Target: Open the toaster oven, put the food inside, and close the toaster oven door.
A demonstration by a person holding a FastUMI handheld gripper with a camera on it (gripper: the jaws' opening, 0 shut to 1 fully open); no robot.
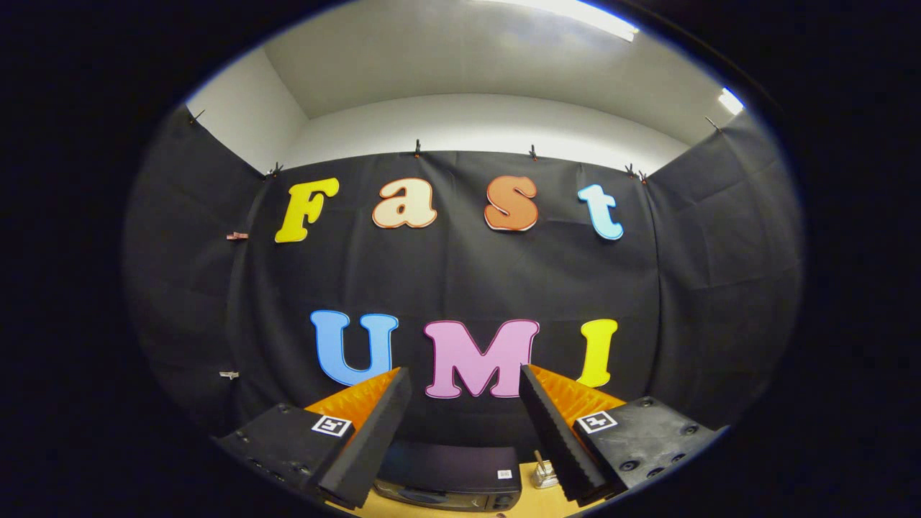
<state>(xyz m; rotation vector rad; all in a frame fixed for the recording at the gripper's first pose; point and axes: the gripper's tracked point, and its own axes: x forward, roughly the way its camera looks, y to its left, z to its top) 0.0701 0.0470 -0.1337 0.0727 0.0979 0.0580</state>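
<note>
The toaster oven (450,476), a dark box with a glass front, sits low down on a wooden table (532,500), seen from above between and below my two fingers. My gripper (465,381) is held high, well above the oven, and points at the booth's black cloth wall. Its fingers (374,432) stand apart with nothing between them, so it is open. The oven's door is partly hidden by the lower rim of the picture, and I cannot tell whether it is open or shut.
A small metallic object (545,475) stands on the table just right of the oven, beside the right finger. The black cloth wall (460,280) closes the booth behind and on both sides. White walls and ceiling lights rise above it.
</note>
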